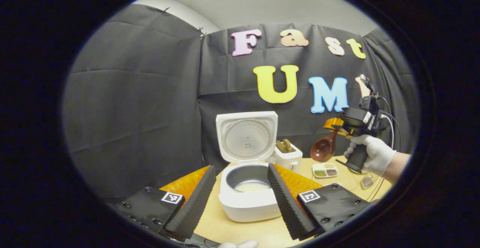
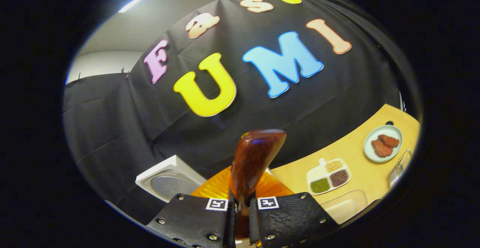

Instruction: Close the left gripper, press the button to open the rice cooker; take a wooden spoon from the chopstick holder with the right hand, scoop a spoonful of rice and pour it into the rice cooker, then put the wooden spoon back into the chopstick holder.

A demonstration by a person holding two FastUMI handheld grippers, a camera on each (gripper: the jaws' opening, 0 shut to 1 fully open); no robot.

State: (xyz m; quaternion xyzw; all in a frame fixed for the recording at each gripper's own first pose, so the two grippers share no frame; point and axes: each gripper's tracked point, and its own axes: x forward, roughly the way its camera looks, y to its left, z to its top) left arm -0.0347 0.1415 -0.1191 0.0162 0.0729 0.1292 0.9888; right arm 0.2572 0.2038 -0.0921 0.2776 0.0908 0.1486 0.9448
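Nearest the lens in the left gripper view, the left gripper (image 1: 242, 197) was held with its jaws released, spread wide, and nothing was grasped between them. Between and just beyond its fingers the rice cooker (image 1: 249, 199) was seen on the table (image 1: 240, 233), its lid (image 1: 246, 137) raised upright at the far side and a pale layer lying in the pot. Open tabletop was left in front of the cooker and to the right of the right finger.

Beyond the cooker, a white toaster (image 1: 288, 156) was set just beside the lid's right edge, and a small divided dish (image 1: 325, 170) lay further right.

In the right gripper view, the right gripper (image 2: 240, 218) was clenched on the wooden spoon (image 2: 252, 165); the handle was pinched between both fingers, and the long axis ran straight out from the jaws, with the bowl at the far end, lifted well clear of the table. In the left gripper view that spoon's bowl (image 1: 322, 149) was seen hanging down and leftward, up and right of the cooker, apart from it.

Right of the jaws lay the divided dish (image 2: 328, 181), and farther off a round plate (image 2: 383, 143) near the table's edge.
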